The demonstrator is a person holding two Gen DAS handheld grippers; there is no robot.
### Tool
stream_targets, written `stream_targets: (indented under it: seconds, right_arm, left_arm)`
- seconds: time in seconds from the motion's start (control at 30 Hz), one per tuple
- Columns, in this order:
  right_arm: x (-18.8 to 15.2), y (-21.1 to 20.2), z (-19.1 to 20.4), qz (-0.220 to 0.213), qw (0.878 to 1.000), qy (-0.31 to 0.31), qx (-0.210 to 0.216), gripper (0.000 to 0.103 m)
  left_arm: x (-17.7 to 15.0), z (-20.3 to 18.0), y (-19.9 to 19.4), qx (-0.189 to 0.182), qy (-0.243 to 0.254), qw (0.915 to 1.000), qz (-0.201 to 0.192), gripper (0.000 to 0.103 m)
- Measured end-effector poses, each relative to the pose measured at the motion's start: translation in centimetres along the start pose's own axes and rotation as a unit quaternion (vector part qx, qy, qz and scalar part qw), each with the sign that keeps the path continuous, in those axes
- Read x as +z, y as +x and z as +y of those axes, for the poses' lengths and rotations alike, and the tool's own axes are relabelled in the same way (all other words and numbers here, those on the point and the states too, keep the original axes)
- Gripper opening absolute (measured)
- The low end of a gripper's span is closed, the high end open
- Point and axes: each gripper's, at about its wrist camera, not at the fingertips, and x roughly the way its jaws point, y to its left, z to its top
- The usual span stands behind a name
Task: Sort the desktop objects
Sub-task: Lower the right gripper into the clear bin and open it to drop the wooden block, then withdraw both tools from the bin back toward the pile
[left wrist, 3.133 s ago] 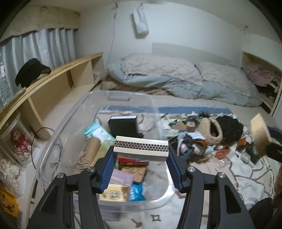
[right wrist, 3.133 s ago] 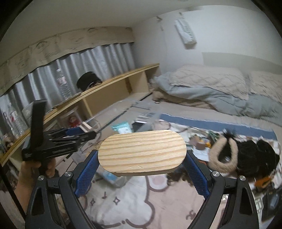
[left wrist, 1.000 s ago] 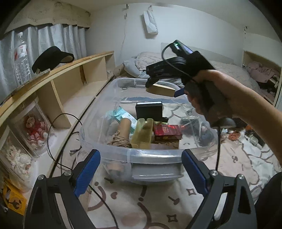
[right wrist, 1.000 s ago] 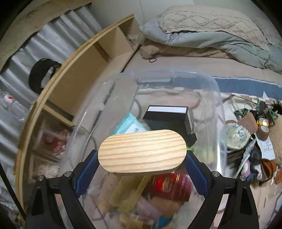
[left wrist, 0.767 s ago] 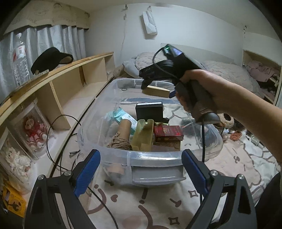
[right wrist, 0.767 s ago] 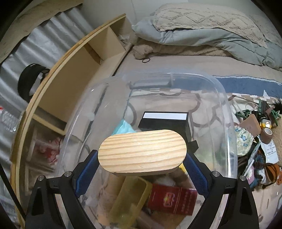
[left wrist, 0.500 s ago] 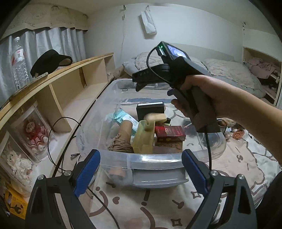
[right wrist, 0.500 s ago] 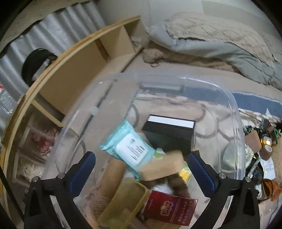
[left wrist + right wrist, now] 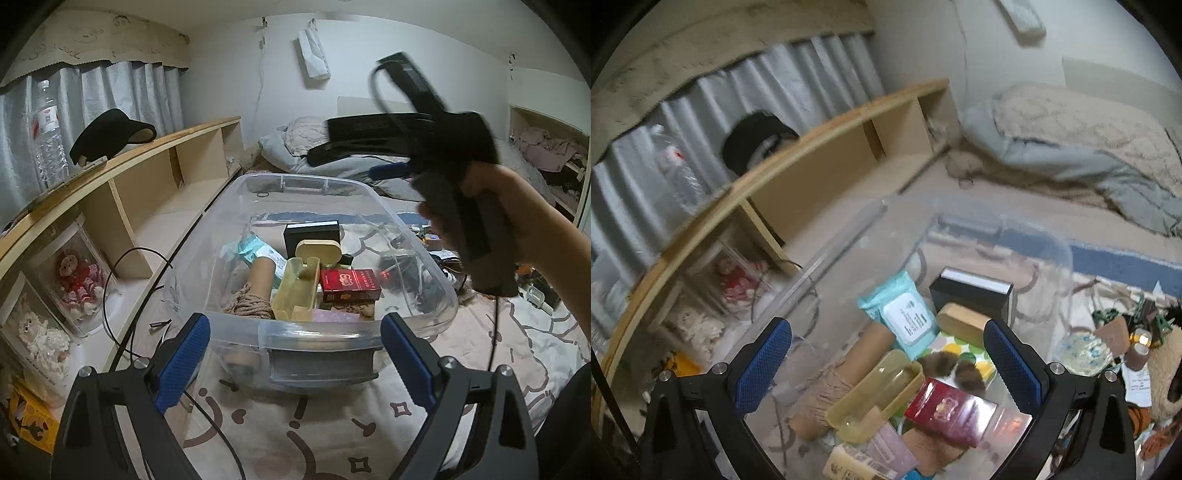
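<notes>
Underneath, patterned rug [image 9: 461, 387] beside wooden shelf [image 9: 122, 192]

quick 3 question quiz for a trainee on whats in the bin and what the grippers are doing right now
1. True or false: the right gripper holds the wooden block.
2. Which lies nearest the red box: A) yellow tray B) water bottle C) black cap?
3. What holds the sorted items?

Key: 1 false, its jaws are open and empty, the block lies in the bin. 2 A. 3 the clear plastic bin.

A home bedroom: rumpled bedding [image 9: 325, 147], curtains [image 9: 122, 99] and a low wooden shelf [image 9: 155, 162].
</notes>
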Motion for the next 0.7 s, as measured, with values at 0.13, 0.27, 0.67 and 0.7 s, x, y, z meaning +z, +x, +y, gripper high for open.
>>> stream_targets:
  seconds: [0.13,0.27,0.67,0.7]
  right_arm:
    - [-0.9,-2.6,-0.1,-0.027,0.999,-0.022,0.018,0.103]
    - [-2.0,-5.2,0.0,-0.06,0.997,-0.047,0.024,0.103]
    - [-6.1,-10.3,0.3,-0.093,0.988,-0.122,0.015,0.103]
    - [-6.5,-10.7,0.3,-0.096,0.987,-0.126,0.012,0.103]
  left_arm:
    - [0.1,-0.2,-0.5,0.002,-0.005,1.0,-0.004,0.094]
    - [0.3,-0.5,-0.9,0.009,-0.009,0.9999,-0.009,0.094]
    - [1.2,-1.1,-3.2,0.021,-0.025,0.999,-0.032,0.094]
    - [1.3,-1.3,-3.4,0.023,-0.025,0.9988,-0.035,0.095]
